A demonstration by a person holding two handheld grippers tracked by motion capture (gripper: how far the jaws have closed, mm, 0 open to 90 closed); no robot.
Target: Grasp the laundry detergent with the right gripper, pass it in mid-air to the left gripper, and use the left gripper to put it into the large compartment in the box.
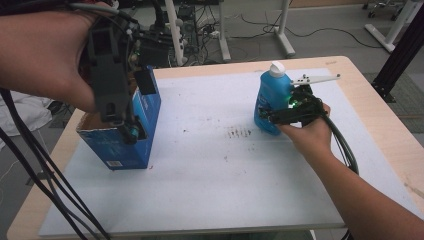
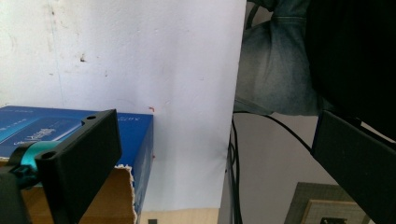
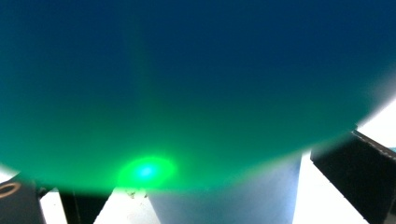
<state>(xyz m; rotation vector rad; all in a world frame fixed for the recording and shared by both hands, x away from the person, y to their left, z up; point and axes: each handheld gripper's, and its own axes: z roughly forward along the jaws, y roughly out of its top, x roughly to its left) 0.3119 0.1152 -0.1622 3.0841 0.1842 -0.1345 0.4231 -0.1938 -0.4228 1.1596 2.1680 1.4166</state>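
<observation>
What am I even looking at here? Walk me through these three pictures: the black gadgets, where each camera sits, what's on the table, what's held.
No robot here: a person holds a black two-jaw gripper in each hand, with cables trailing. The high view looks down on a table with a white mat. The other two pictures come from small cameras riding on the grippers, looking along their jaws.

On the mat stand an open blue cardboard box at the left and a blue bottle with a white cap at the right.

The left gripper hangs open over the box, one jaw above its opening, holding nothing. The right gripper sits around the bottle's lower body; its own view is a blue-green blur of that bottle, so whether it is squeezing yet is unclear.
</observation>
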